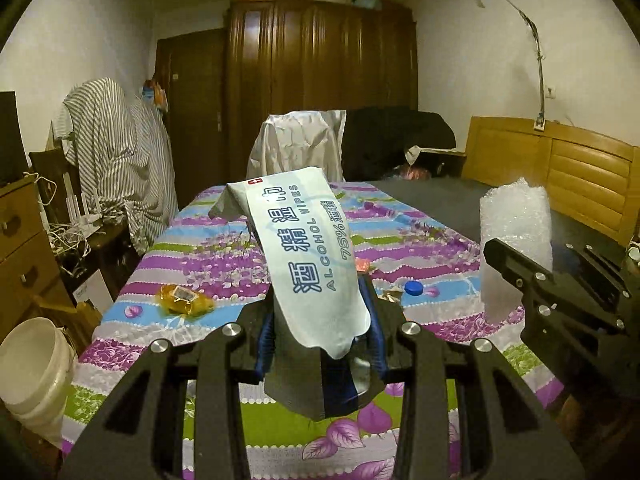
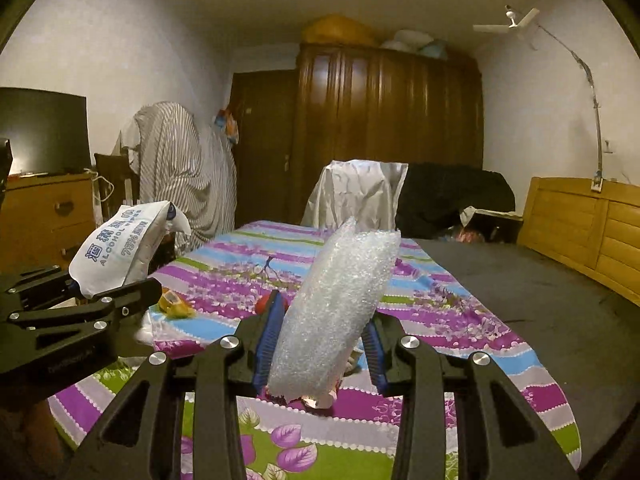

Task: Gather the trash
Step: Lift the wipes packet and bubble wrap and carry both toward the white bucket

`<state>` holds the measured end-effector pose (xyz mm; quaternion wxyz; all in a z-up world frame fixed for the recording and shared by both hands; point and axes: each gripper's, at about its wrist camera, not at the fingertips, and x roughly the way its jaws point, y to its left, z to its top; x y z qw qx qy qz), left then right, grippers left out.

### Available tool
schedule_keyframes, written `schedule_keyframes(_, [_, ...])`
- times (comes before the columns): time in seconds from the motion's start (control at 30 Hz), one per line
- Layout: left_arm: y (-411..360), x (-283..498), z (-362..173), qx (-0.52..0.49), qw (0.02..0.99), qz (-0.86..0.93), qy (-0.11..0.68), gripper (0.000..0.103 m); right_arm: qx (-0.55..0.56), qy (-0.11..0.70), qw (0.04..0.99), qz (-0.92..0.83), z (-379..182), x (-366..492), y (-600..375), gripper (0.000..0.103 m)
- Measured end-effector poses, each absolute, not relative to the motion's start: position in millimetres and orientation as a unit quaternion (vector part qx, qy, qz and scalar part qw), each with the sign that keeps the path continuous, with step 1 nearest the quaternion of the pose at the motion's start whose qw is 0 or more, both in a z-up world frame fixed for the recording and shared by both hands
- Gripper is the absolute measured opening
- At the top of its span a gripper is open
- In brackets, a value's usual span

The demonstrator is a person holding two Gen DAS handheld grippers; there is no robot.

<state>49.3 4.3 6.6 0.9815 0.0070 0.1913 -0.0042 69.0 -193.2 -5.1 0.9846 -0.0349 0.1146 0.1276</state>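
Through the left wrist view: my left tool [image 1: 322, 344] is clamped on a flattened alcohol-wipes packet [image 1: 308, 248], whose long axis rises up and away from the blue pads, leaning slightly left. A white bucket [image 1: 34, 364] sits low at the left edge, beside the bed [image 1: 448, 204]; I judge it the likely bin, so it lies down and to the left of this tool, the nearer one. Left behind on the floral sheet: a yellow wrapper [image 1: 185, 299] and a blue bottle cap [image 1: 414, 288]. My right tool [image 1: 520, 268] enters at the right edge with a bubble-wrap roll [image 1: 514, 248].

Through the right wrist view: my right tool [image 2: 320, 336] is closed on the bubble-wrap roll [image 2: 336, 308], long axis upright, tipped right. The left tool [image 2: 80, 300] and packet [image 2: 120, 248] sit to its left. No bucket is visible here.
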Motion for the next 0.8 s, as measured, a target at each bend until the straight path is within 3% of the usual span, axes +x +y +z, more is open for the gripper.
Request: schedule_keyframes(0.8, [18.9, 37.8, 11.3, 0.006, 0.984, 0.022, 0.177, 0.036, -0.038, 0.104, 0.984, 0.141, 8.3, 59.3, -191.8, 0.039])
